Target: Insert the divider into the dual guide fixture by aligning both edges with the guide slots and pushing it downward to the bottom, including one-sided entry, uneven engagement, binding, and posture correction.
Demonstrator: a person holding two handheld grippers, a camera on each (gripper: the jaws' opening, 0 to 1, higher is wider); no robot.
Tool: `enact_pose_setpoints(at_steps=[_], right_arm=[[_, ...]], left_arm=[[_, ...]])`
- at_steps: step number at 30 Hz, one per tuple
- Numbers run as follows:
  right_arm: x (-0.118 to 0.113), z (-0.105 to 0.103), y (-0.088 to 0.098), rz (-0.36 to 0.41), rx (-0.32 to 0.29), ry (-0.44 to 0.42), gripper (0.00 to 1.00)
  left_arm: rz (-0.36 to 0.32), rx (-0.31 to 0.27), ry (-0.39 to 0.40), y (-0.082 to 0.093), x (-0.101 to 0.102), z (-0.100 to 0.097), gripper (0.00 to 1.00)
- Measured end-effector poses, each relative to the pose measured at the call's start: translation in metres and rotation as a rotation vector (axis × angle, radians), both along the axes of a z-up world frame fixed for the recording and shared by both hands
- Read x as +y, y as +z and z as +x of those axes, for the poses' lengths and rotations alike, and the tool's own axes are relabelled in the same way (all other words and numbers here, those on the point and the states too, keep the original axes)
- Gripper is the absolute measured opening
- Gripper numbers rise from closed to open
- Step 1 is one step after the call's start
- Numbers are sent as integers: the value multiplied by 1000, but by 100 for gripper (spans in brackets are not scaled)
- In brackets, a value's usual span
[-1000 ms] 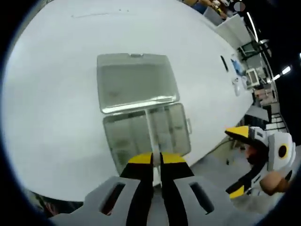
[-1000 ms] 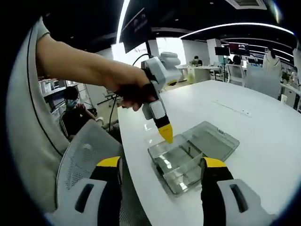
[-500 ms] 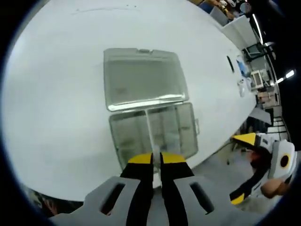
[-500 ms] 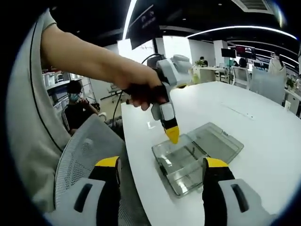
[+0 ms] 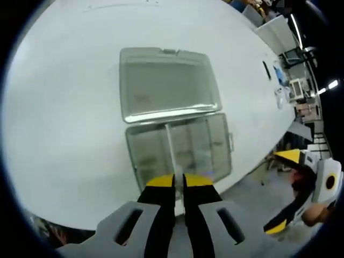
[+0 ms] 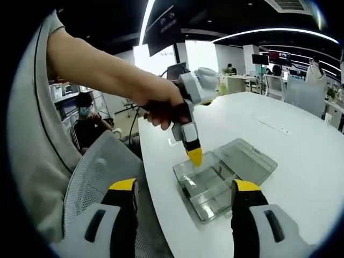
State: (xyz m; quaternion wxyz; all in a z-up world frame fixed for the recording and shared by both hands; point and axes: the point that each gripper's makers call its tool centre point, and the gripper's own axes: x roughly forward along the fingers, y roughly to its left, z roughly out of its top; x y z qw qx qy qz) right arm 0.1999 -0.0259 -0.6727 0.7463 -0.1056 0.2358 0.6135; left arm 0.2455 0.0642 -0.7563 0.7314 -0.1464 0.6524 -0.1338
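Left gripper (image 5: pixel 179 183): jaws nearly closed, with only a thin gap between the yellow tips. A thin pale divider (image 5: pixel 170 153) runs up from that gap and is pinched there. The divider stands over the clear plastic box (image 5: pixel 180 150), crossing its tray from the near edge toward the hinge side. Whether its edges sit in guide slots, or how deep it has gone, cannot be told from the left gripper view.

In the right gripper view the same tool (image 6: pixel 194 157) is held in a hand (image 6: pixel 161 105) and points steeply down, its yellow tip just above the near end of the box (image 6: pixel 215 180). A thin upright strip (image 6: pixel 217 173) shows inside the tray below the tip.

The lid (image 5: pixel 166 83) lies folded back flat on the table, joined to the tray along the hinge.

Right gripper (image 6: pixel 185 196): jaws wide apart, holding nothing. It is off the table edge, well apart from the box, with the box seen between its two yellow tips. It also shows at the right edge of the left gripper view (image 5: pixel 301 188).

Surface: a large white table (image 5: pixel 64 118), the box near its edge. A grey mesh chair back (image 6: pixel 99 177) stands beside the table on the person's side.

Room: an open office with dark ceiling, strip lights (image 6: pixel 258 29), further desks and screens, and a seated person (image 6: pixel 86 126) in the background.
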Motion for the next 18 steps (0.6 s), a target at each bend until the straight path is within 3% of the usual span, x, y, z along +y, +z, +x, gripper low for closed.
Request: enact_pose_setpoints(at_steps=[18], right_arm=[[-5,2,0,-3,10,-12,68]], left_arm=[[16,26,-1,-8,1,4,2]])
